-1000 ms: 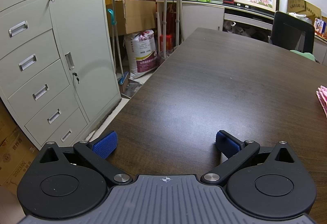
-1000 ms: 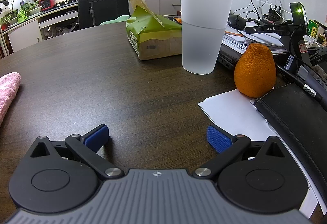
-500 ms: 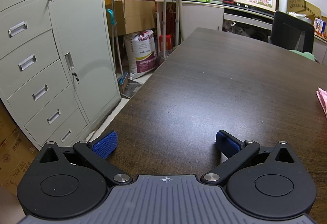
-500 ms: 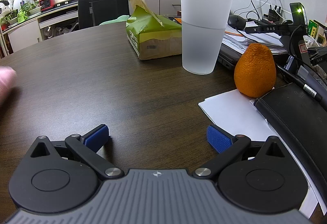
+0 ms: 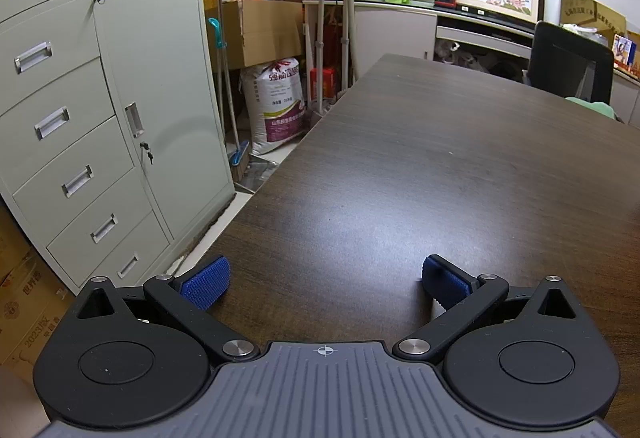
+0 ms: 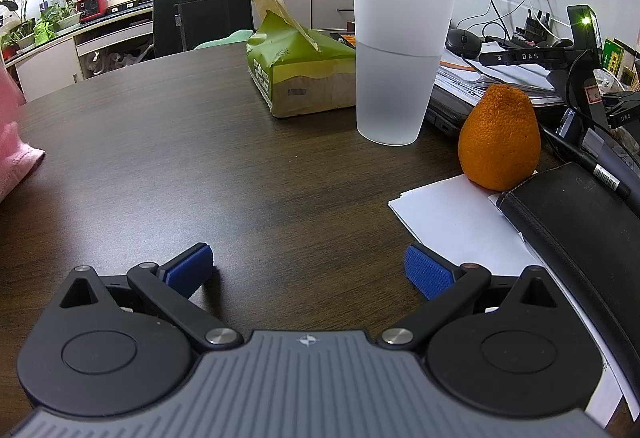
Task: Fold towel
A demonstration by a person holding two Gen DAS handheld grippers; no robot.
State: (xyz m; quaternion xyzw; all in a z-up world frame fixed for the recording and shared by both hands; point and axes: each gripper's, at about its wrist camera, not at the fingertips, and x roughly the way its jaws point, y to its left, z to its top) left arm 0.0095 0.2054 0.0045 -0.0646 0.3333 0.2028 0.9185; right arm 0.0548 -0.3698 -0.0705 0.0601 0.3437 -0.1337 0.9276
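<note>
The pink towel [image 6: 14, 154] shows only at the far left edge of the right wrist view, on the dark wooden table [image 6: 240, 166]; most of it is cut off by the frame. It is well to the left of my right gripper [image 6: 308, 268], which rests low over the table, open, with nothing between its blue pads. My left gripper [image 5: 324, 278] is also open and holds nothing, low over the table [image 5: 420, 166] near its left edge. No towel appears in the left wrist view.
To the right stand a frosted plastic cup [image 6: 400, 58], an orange [image 6: 500, 138], a green tissue pack [image 6: 300, 74], white paper [image 6: 452, 214] and a black case [image 6: 580, 230]. A grey cabinet [image 5: 100, 118] stands beyond the table's left edge. A black chair [image 5: 568, 66] is at the far end.
The pink towel has left the right edge of the left wrist view. In the right wrist view it moved and now rises higher along the left edge. Both grippers are still.
</note>
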